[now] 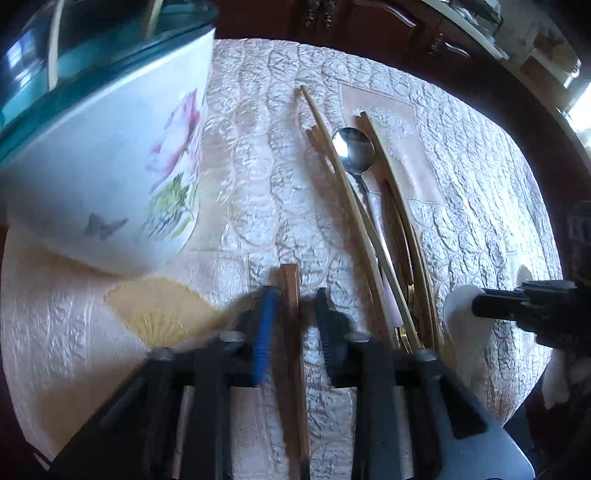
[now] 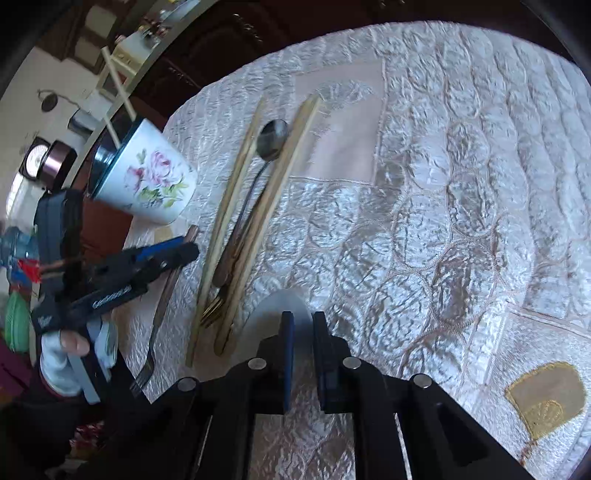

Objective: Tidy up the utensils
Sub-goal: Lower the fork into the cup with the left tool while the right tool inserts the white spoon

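My left gripper straddles the brown wooden handle of a fork; its jaws stand slightly apart from the handle, not clamped. The right wrist view shows that fork lying on the cloth under the left gripper, tines toward the table edge. My right gripper is shut on a white plastic spoon. The spoon also shows in the left wrist view. Several wooden chopsticks, a metal spoon and a gold fork lie together on the cloth.
A floral white cup with chopsticks in it stands at the table's left; it looms close in the left wrist view. The quilted white tablecloth covers the table. Dark wooden furniture stands beyond the far edge.
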Action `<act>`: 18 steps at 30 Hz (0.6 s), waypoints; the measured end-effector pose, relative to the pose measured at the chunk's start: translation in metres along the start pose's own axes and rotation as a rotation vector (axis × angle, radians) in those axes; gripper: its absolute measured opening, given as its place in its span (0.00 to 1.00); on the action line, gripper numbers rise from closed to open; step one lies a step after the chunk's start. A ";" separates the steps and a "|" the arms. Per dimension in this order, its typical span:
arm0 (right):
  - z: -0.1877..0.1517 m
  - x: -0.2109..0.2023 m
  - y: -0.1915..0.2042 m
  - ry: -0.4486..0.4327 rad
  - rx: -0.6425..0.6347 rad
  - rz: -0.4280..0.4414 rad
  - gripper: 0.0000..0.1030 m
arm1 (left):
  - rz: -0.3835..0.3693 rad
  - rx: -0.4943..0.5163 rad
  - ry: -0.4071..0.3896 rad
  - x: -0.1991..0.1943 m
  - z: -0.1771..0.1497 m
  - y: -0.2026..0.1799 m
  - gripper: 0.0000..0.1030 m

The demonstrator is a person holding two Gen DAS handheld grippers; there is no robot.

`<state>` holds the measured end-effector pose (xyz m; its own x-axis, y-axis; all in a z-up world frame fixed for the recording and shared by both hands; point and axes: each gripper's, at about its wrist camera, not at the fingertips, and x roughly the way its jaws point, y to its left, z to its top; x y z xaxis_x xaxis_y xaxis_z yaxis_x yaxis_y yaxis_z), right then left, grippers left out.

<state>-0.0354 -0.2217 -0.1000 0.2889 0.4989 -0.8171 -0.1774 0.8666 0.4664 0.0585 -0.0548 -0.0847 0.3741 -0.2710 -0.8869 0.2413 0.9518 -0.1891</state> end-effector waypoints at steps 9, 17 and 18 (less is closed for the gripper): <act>0.003 -0.049 0.034 -0.131 -0.074 0.007 0.02 | -0.092 -0.042 -0.101 -0.078 -0.021 0.026 0.08; 0.016 -0.082 0.075 -0.242 -0.147 0.019 0.02 | -0.114 -0.065 -0.246 -0.164 -0.045 0.048 0.09; 0.017 -0.085 0.078 -0.249 -0.150 0.021 0.02 | -0.117 -0.064 -0.266 -0.176 -0.049 0.049 0.09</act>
<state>-0.0578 -0.1967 0.0112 0.5025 0.5200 -0.6907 -0.3179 0.8541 0.4117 -0.0392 0.0464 0.0413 0.5703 -0.3995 -0.7177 0.2424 0.9167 -0.3176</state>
